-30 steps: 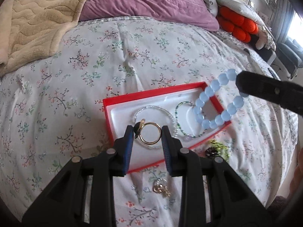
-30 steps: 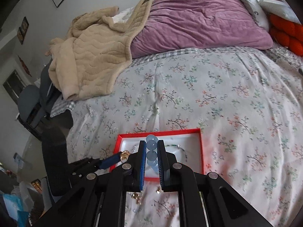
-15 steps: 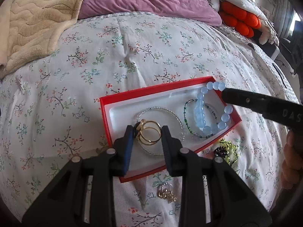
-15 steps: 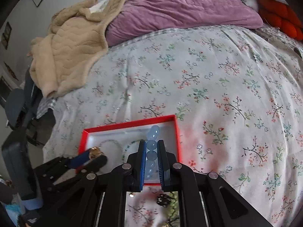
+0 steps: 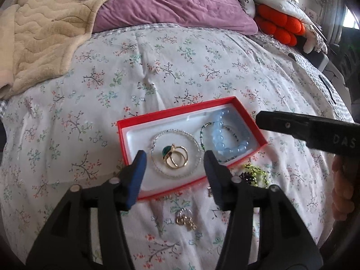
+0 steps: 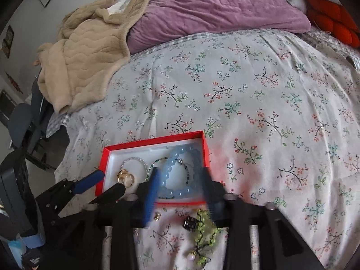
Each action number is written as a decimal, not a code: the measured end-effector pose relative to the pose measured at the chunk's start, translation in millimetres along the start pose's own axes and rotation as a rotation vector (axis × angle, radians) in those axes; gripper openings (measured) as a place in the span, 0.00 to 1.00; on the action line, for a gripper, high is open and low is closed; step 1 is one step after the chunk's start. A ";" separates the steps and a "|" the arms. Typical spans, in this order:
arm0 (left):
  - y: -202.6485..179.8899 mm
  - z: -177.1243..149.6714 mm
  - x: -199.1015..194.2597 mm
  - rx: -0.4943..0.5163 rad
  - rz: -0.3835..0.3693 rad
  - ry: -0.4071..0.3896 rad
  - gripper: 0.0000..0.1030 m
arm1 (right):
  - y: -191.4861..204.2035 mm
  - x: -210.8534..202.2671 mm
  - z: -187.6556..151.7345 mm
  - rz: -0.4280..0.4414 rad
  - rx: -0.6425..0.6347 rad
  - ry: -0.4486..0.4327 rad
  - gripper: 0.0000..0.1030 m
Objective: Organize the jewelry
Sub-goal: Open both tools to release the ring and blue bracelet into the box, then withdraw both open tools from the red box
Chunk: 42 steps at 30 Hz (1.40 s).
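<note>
Left wrist view: left tool [image 5: 174,160] opening, gold rings [image 5: 175,156] lie loose in red box [image 5: 180,112].
Right tool [image 6: 180,180]: opening, blue bracelet [image 6: 177,173] lies free between its jaws.

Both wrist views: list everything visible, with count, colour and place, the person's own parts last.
Box: one, red, white-lined, on the bedspread.
Gold rings: linked cluster, green stone, in box, inside clear bangle.
Clear bangle: one, silvery, in box.
Green bead bracelet: one, in box.
Blue bead bracelet: one, pale blue, in box.
Gold trinket: one, on bedspread before box.
Yellow-green beaded piece: one, before box.
Bedspread: floral white.
Blanket: beige.
Pillow: purple.
Cushion: orange.
Left tongs: opening, nothing gripped.
Right tongs: opening, over blue bracelet.
</note>
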State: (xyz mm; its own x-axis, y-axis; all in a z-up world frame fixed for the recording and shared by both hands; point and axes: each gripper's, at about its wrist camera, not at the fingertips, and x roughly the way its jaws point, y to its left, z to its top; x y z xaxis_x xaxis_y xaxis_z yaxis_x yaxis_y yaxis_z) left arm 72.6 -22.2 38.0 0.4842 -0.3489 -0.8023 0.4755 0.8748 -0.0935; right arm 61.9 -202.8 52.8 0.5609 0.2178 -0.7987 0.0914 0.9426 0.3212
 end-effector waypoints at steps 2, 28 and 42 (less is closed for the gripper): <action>-0.8 -2.3 -5.9 -0.003 0.012 0.000 0.63 | 0.2 -6.9 -2.9 -0.005 -0.008 -0.001 0.50; 12.1 -70.5 -28.8 -0.139 0.036 0.237 0.84 | -7.2 -36.2 -69.1 -0.207 -0.013 0.151 0.79; 37.0 -74.1 -9.9 -0.270 0.007 0.298 0.84 | -20.2 -25.3 -82.2 -0.255 0.006 0.208 0.79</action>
State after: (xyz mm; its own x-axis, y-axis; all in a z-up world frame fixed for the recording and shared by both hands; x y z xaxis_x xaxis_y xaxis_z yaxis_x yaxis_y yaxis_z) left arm 31.0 38.5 -1.3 0.2334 -0.2648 -0.9356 0.2434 0.9475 -0.2074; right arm -21.8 -206.5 24.8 0.3395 0.0222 -0.9403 0.2126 0.9720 0.0998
